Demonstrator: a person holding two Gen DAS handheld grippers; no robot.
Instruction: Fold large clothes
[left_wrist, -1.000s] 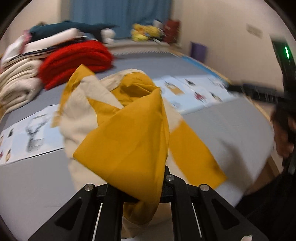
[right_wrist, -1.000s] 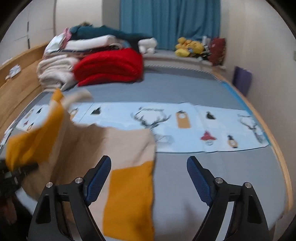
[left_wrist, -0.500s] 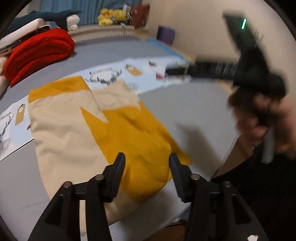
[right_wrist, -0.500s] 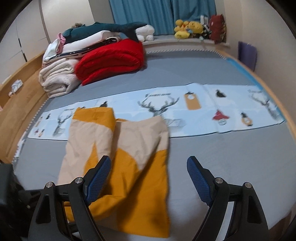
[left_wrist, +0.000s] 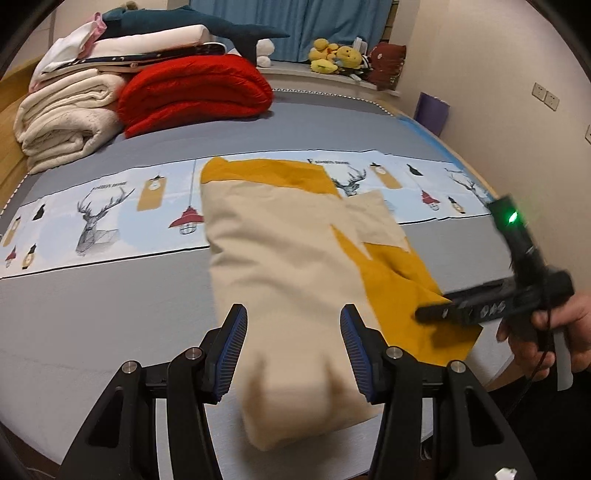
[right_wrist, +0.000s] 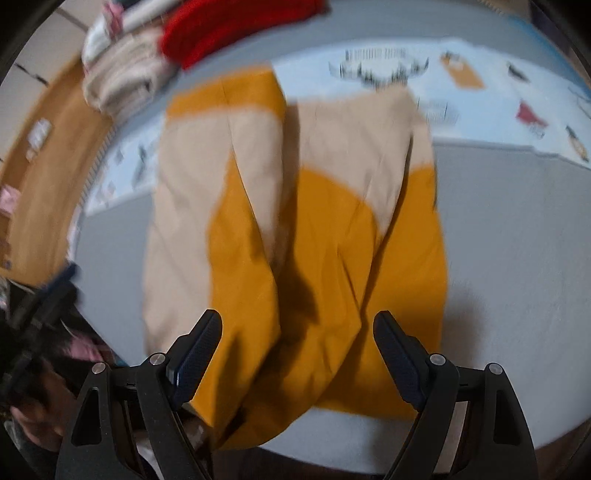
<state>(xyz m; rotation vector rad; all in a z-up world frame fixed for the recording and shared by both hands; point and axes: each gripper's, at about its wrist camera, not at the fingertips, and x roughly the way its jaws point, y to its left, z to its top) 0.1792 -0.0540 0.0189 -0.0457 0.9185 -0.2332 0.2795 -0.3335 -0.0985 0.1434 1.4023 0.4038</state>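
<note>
left gripper (left_wrist: 293, 349): jaws parted, nothing pinched, hovering right over the near cream end of the garment. Just been opening, with no cloth between the pads now.

right gripper (right_wrist: 297, 356): spread wide, empty, pointing steeply down at the mustard hem nearest the bed edge. Looks the closer of the two to that hem.

garment (left_wrist: 295, 266): big cream-and-mustard piece, lying flat-ish on the grey bed sheet (left_wrist: 92, 317). Long axis running away from both sets of fingers, near edge of the bed toward the printed strip (left_wrist: 110, 210), far end lapping onto it.

key relation: cloth straight ahead and below both grippers, cream half on the left side, mustard half on the right. So probably a grab at the two near corners and a fold away along the length, just guessing.

further back: red blanket (left_wrist: 195, 96) and stacked cream bedding (left_wrist: 66, 122), well apart from the garment.
</note>
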